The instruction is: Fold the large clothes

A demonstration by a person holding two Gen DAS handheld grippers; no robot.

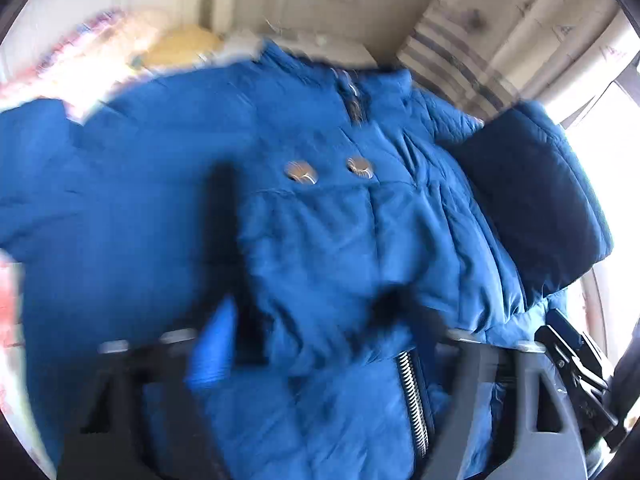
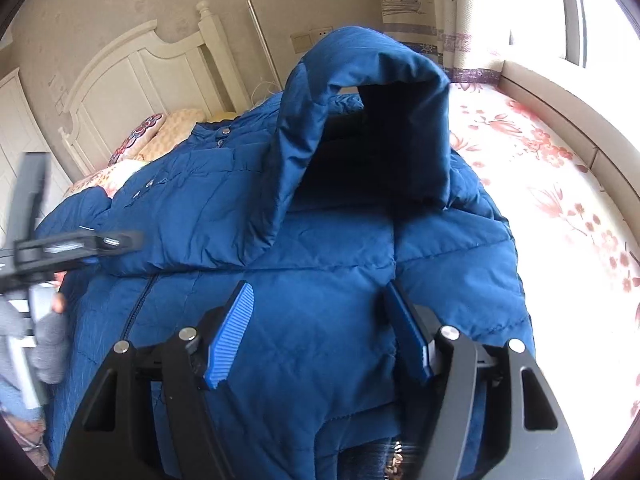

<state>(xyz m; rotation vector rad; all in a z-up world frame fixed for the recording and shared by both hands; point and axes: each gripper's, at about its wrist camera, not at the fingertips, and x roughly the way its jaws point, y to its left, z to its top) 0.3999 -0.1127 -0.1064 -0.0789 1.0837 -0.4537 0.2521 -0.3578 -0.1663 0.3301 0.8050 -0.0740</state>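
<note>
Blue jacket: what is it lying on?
The blue jacket lies on a bed with a red-flowered sheet, visible to its right; pillows show past its collar. What lies directly under the jacket is covered.

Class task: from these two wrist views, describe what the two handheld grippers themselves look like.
Right gripper: black angular frame with triangular cut-outs, silver round bolts, ribbed bright-blue finger pads. Left gripper: same black frame, silver bolts and blue pad, though blurred. No cables visible.

blue quilted jacket (image 2: 304, 240) | spread front-up on bed | zipped | sleeve (image 2: 368, 128) folded across chest
</note>
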